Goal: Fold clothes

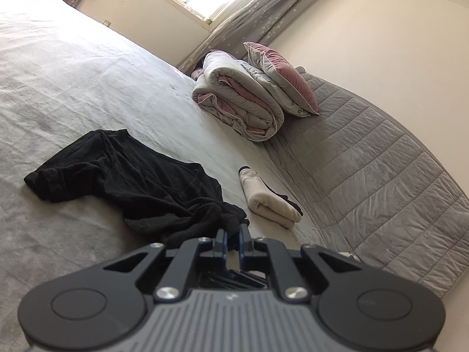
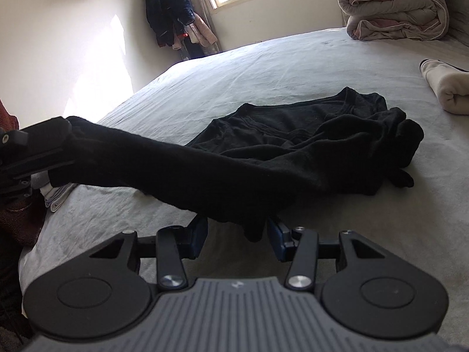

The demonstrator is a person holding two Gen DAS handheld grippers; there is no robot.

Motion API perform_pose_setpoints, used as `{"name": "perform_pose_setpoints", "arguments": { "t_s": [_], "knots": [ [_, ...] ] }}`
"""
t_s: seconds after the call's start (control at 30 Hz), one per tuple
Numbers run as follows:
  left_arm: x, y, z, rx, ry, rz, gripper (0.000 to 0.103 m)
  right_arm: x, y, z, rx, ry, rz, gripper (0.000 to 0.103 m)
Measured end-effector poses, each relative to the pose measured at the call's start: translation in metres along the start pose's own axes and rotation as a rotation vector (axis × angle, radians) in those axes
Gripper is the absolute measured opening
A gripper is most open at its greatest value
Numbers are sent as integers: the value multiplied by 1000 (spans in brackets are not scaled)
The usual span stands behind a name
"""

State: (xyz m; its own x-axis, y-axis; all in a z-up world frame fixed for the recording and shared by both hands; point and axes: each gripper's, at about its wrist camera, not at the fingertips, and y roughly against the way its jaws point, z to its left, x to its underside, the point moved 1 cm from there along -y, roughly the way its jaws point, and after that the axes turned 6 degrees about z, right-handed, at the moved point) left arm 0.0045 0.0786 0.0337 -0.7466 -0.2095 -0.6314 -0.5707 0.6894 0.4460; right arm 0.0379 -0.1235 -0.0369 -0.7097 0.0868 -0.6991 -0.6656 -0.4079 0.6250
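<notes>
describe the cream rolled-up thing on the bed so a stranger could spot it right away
Start at the big grey bed, then go to its edge beside the quilted grey panel. There lies the cream folded garment, pale and tidy, unlike the crumpled black shirt beside it.
</notes>
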Motion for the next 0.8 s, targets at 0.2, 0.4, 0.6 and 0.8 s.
{"name": "perform_pose_setpoints", "arguments": {
  "t_s": [0.2, 0.4, 0.6, 0.8],
  "knots": [
    [1, 5, 8, -52, -12, 12, 7, -6, 8, -2, 17, -11, -34, 7],
    [7, 13, 12, -67, -30, 42, 7, 2, 37, -3, 17, 28, -17, 6],
    [21, 16, 15, -78, -102, 122, 7, 10, 65, -3, 17, 67, 1, 6],
    [49, 14, 27, -114, -181, 245, 7, 20, 90, -4, 13, 112, 27, 6]
  ]
}}
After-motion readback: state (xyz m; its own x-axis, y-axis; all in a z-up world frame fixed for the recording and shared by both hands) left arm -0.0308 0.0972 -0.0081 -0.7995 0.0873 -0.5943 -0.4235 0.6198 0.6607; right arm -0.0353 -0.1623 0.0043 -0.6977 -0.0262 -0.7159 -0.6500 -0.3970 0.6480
